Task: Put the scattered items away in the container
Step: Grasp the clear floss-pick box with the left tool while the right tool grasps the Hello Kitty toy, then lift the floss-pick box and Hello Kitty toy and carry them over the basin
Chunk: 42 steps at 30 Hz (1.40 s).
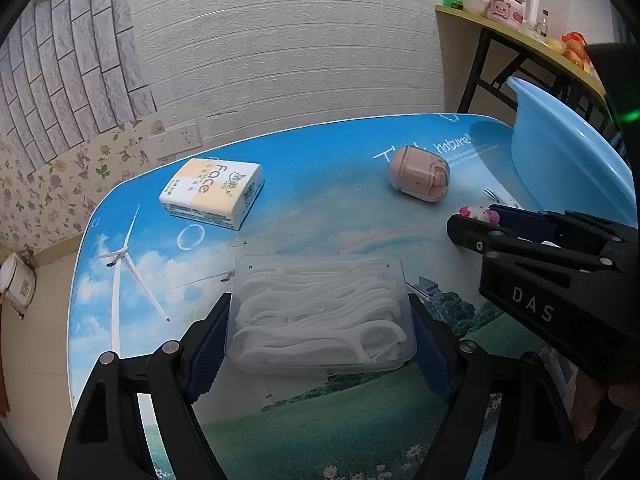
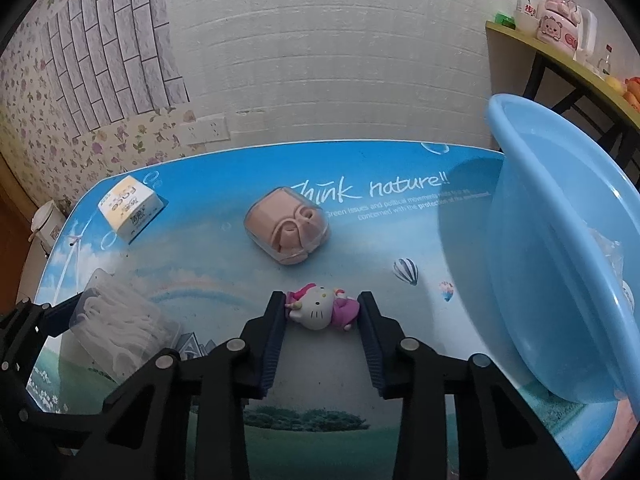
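Left wrist view. Nearest the camera, the left hand-held gripper [image 1: 320, 332] had its two fingers against the sides of a clear box of floss picks [image 1: 320, 312] that rested on the surface [image 1: 280, 208]; it appeared to be grasping the box, not yet lifted. Farther off lay a tissue pack [image 1: 212, 192] and a pink case [image 1: 419, 178], well apart. The blue basin [image 1: 568, 160], the container, stood at the right edge.

Right wrist view. Nearest the camera, the right hand-held gripper [image 2: 322, 312] was clenched on a small cat figurine [image 2: 320, 308], pads pressed on both ends, the toy lying on the surface. The basin rose just beside it on the right, with a clear wrapped item [image 2: 608, 252] already inside.

Step in hand, as judged: both grasps made, transfer pending. The next move calls for lifting each item clear of the rim, carrying it over the basin, then releasing.
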### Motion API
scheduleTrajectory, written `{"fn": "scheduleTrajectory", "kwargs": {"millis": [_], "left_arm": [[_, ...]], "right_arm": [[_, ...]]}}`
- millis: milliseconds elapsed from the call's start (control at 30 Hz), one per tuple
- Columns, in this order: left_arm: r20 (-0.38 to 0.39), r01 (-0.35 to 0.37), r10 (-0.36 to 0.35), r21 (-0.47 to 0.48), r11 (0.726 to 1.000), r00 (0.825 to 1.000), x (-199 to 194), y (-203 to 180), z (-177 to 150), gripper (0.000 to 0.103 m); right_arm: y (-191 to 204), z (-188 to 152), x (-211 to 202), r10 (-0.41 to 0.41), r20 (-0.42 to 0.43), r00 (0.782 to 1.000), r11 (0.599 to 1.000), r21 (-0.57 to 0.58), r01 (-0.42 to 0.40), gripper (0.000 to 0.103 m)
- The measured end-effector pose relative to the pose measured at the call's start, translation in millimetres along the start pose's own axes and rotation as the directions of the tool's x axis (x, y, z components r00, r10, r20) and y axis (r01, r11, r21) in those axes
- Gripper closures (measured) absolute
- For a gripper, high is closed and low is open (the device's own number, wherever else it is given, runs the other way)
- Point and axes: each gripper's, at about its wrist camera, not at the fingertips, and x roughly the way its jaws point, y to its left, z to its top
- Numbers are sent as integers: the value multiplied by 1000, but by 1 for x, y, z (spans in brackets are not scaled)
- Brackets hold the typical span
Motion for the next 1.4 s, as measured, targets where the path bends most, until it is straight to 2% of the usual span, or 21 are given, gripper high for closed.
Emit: {"fn": "scheduleTrajectory", "kwargs": {"millis": [167, 300, 400, 600, 767, 1000, 1233, 1400], "left_arm": [[6, 15, -15, -30, 999, 1000, -2, 6, -1, 24], [6, 8, -8, -39, 999, 1000, -4, 8, -2, 24], [0, 7, -7, -43, 999, 1000, -7, 9, -4, 24], [31, 3, -1, -47, 999, 1000, -24, 9, 0, 24], [43, -6, 9, -85, 996, 999, -38, 14, 6, 24], [66, -21, 28, -105, 994, 997, -58, 12, 11, 24], [97, -2, 15, -137, 991, 995, -72, 9, 21, 24], [107, 6, 7, -122, 992, 994, -77, -2, 26, 24]], "right_arm": [[-7, 2, -4, 30, -12, 999, 999, 14, -30, 66], [-16, 4, -8, 47, -17, 999, 999, -21, -47, 66], [-10, -8, -10, 53, -20, 998, 998, -26, -54, 66], [-8, -17, -19, 89, -21, 996, 994, -56, -91, 66], [-11, -19, -35, 134, -25, 991, 988, -70, -135, 66], [-14, -17, -66, 194, -2, 981, 978, -78, -194, 66], [-21, -16, -95, 219, 51, 974, 971, -105, -213, 66], [-36, -14, -110, 219, 89, 972, 974, -86, -212, 66]]}}
